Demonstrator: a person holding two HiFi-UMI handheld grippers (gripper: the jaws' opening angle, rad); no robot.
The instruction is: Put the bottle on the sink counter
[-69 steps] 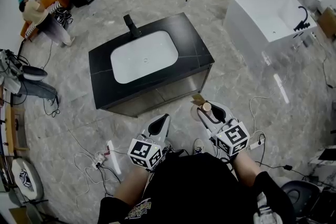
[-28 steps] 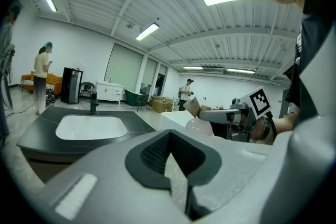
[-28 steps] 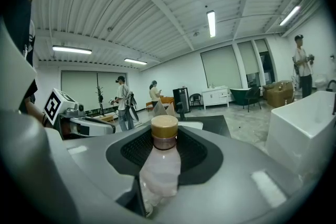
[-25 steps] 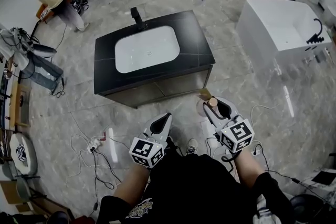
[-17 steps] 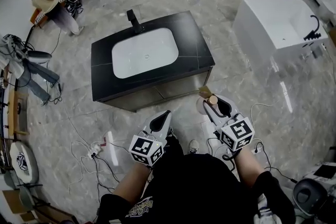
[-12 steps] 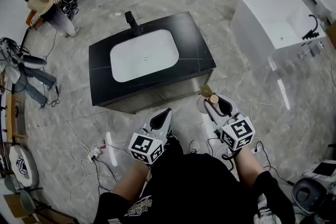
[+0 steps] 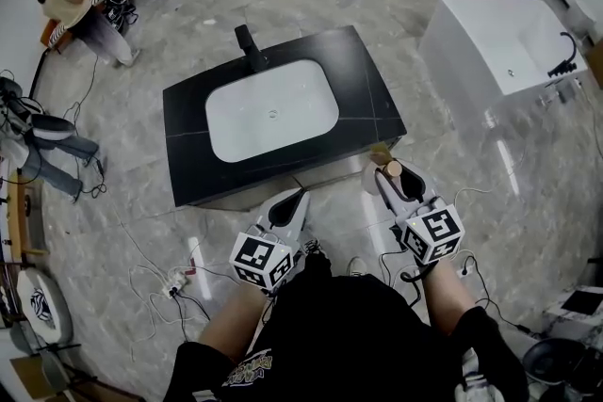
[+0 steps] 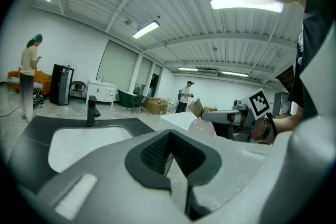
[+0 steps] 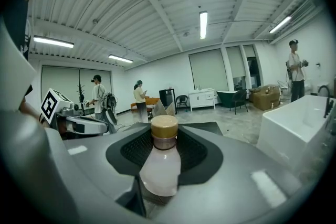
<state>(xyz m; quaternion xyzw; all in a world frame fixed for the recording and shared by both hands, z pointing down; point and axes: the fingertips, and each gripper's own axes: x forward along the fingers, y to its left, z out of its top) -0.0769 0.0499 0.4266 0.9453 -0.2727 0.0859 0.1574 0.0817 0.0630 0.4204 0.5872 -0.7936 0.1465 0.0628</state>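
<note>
— Between the jaws of the right gripper (image 7: 391,182), that's where the bottle (image 9: 160,168) is: pale, with a tan cap, standing upright, the two pads closed against its body below the neck.

— Why so low on it?

— My guess is so the base hangs free and can meet the stone flat. It's in the air, just short of the sink counter (image 7: 375,113), near that counter's corner at about 5 o'clock from the basin (image 7: 271,111).

— And the other one?

— The left gripper (image 7: 287,205) has its jaws drawn together on nothing. It hangs at roughly 6 o'clock from the basin, by the counter's near edge, out of the way, I'd say.

— So the bottle isn't down yet.

— No. The carrying looks nearly done and the setting-down is what remains. The bare black strip at 3 o'clock from the basin seems the likely spot: flat, clear of the faucet (image 7: 247,44) up at 12, and closest to that hand.

— Any risk?

— That strip is narrow. Too near the basin's rim or the outer edge and a tall bottle could tip. The white tub (image 7: 499,52), off at 2 o'clock, is well apart.
</note>
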